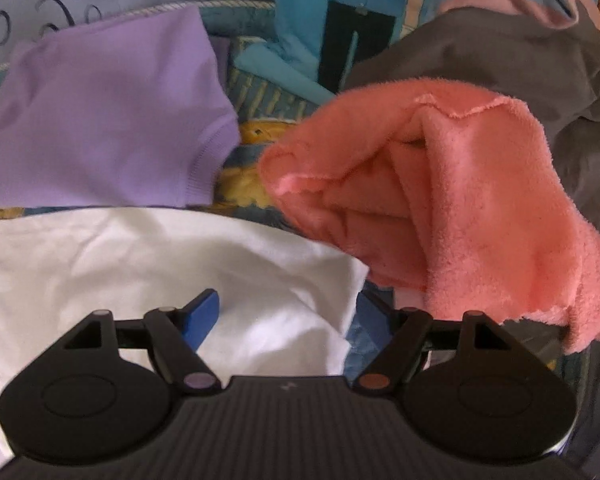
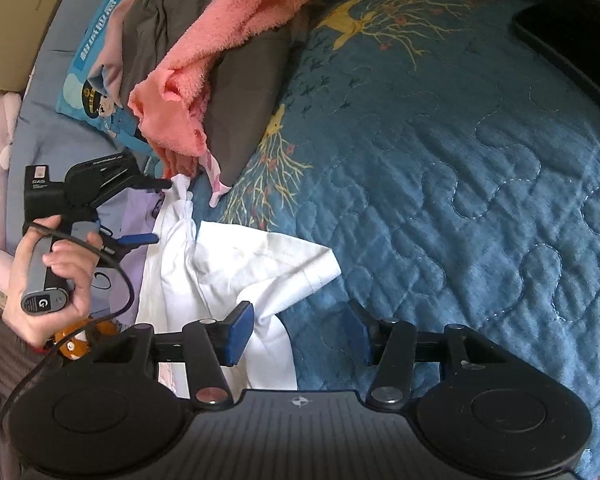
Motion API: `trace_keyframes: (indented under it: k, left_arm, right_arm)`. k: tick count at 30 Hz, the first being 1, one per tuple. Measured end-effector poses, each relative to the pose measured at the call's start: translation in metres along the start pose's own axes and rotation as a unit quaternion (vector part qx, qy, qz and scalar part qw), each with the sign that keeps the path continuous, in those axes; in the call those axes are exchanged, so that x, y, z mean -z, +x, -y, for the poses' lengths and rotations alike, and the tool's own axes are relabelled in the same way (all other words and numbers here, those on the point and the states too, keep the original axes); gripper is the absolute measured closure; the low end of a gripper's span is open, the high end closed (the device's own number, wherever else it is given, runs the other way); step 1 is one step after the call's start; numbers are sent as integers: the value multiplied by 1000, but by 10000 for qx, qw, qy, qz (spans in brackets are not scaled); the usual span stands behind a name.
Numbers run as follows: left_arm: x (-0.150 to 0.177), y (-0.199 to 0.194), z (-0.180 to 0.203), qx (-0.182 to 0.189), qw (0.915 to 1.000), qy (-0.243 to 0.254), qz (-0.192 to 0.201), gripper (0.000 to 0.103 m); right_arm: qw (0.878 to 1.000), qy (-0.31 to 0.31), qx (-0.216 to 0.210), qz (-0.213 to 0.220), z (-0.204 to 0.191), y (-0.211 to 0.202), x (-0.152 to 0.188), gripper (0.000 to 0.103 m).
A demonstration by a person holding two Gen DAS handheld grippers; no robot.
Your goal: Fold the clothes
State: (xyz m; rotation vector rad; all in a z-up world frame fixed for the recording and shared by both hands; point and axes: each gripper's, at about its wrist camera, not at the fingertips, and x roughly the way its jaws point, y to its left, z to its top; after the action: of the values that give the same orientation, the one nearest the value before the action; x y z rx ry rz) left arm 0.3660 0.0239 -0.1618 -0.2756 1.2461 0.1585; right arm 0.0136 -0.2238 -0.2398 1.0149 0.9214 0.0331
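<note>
White garment [image 2: 220, 264] lies crumpled on the bed's blue quilt [image 2: 440, 200], running lower centre to mid-left in the right wrist view. Right hand-held gripper [image 2: 300, 334] straddles its near end, spread; left hand-held gripper [image 2: 156, 210], spread too, reaches its far end.

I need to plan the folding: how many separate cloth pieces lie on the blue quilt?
5 visible: the white garment nearest, the purple garment behind it, the pink towel draped over the grey garment, and a cartoon-printed blue piece farther back. More may be hidden underneath.

The towel [image 1: 452, 200] lies right of the shirt [image 1: 160, 280], both on the quilt [image 2: 440, 160].
</note>
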Motion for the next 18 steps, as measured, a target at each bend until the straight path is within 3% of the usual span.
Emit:
trace_keyframes:
  k: [4,10,11,13,14,17,18]
  left_arm:
    - [7,6,12,35,9996,259,-48,27]
    - [13,21,31,-530,9959,728,-65,64]
    - [13,24,32,-611,9952,765,-72,65]
    - [12,24,30,-597,9959,684,-63,70]
    - [11,23,29,-583,9962,648,-48,80]
    - [9,17,22,-465,9973,563,25,92]
    - [9,16,17,-364,9982,479,17,92]
  right_arm:
    - [9999,-151,17,-21,-2,1,1,53]
    - [9999,-112,-33,-18,1,0,0,53]
    - [9999,-122,-24,-23,0,0,0,53]
    - [9999,-146,-7,-27,0,-1,0,53]
    - [9999,-155,9,-17,-1,-1,0,54]
    - [9999,-128,53,19,-1,-2,1,57]
    - [9999,-123,54,25,-1,-2,1,57]
